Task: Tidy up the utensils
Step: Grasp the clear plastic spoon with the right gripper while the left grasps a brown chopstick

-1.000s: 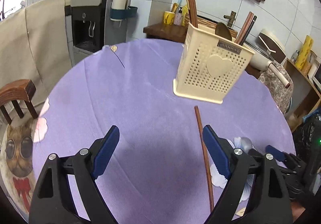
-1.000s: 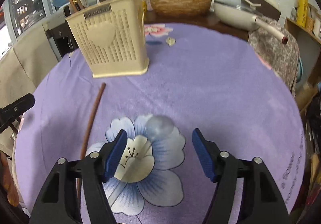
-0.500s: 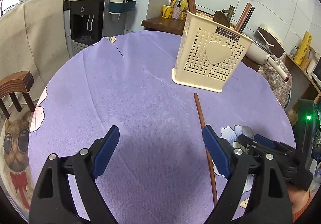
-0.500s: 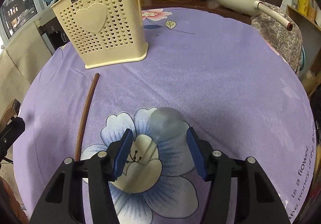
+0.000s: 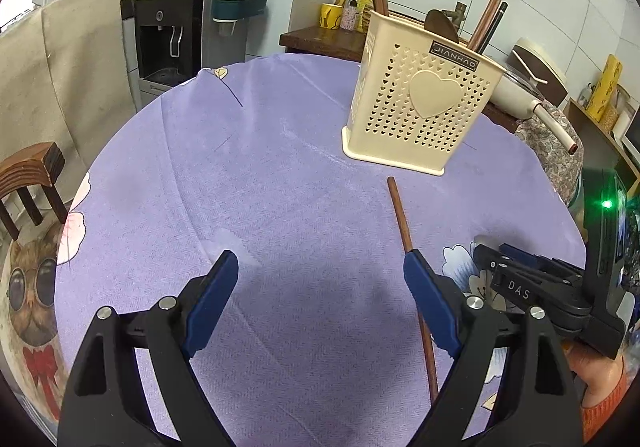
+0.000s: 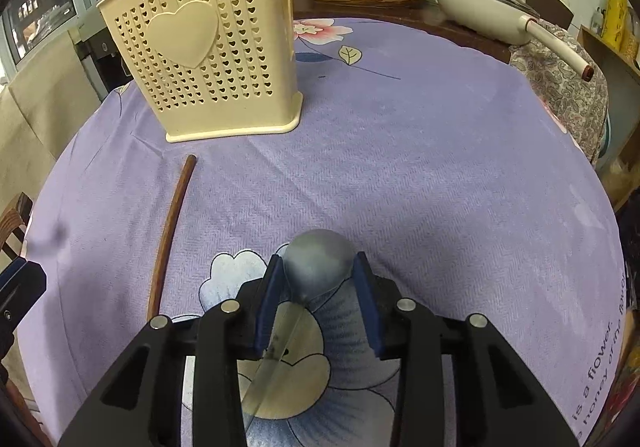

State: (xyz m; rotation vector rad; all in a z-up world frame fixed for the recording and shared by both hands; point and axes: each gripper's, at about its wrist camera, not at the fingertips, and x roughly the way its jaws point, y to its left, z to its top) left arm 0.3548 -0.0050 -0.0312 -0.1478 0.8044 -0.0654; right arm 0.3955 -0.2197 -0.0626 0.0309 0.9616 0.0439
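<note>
Meanwhile, right gripper (image 6: 318, 271) closing around spoon (image 6: 318, 265); holder (image 6: 208, 47) keeps chopsticks (image 5: 486, 23).

- Metal spoon (image 6: 318, 265): dull grey, lies flat on the tabletop's (image 6: 440, 175) blue flower print, bowl toward the holder, handle running back toward the camera.
- Brown wooden chopstick (image 6: 170, 231): lies flat to the spoon's left, apart from it, far tip just short of the holder's base.
- Cream perforated utensil holder (image 6: 208, 63): upright, heart emblem, "JIANHAO" label, chopsticks and a wooden spoon standing inside.
</note>
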